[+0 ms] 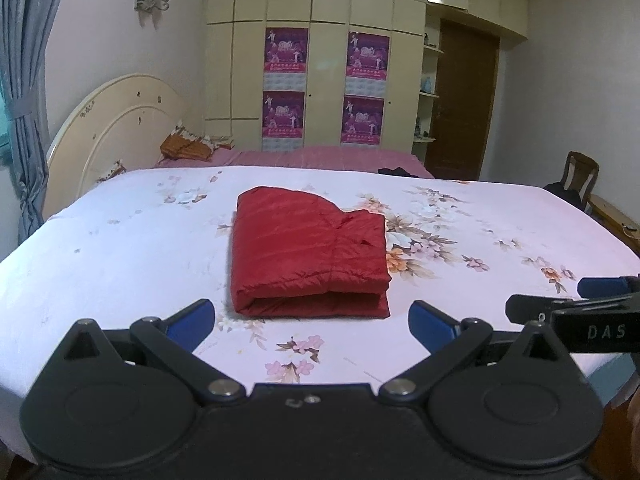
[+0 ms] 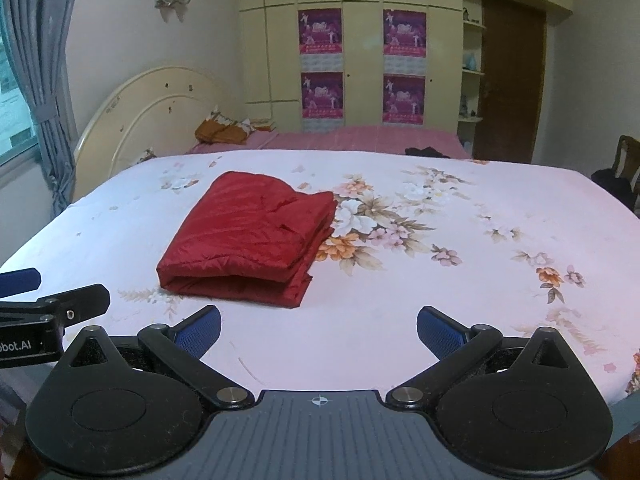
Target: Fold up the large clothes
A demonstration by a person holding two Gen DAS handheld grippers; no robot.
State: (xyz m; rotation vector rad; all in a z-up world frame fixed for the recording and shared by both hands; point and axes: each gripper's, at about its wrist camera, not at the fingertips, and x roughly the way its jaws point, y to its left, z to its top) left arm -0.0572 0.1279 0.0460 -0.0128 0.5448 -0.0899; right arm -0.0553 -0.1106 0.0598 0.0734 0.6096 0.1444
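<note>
A red padded jacket (image 1: 306, 250) lies folded into a thick rectangle on the floral bedsheet (image 1: 120, 248); the right wrist view shows the same jacket (image 2: 250, 236) left of centre. My left gripper (image 1: 312, 322) hovers just short of the fold's near edge, open, nothing between its blue pads (image 1: 192, 320). My right gripper (image 2: 318, 330) is open too, to the right of the jacket and back from it, empty. Each gripper shows at the side of the other's view: the right gripper (image 1: 576, 300) and the left gripper (image 2: 44, 292).
The bed (image 2: 460, 280) fills the foreground, with a cream headboard (image 1: 116, 132) at the left. Behind lie a pink cover with an orange pillow (image 1: 188, 146) and dark cloth (image 1: 398, 171). A wardrobe with posters (image 1: 324, 88), a brown door (image 1: 464, 96), a chair (image 1: 580, 176) and curtains (image 1: 24, 80) surround it.
</note>
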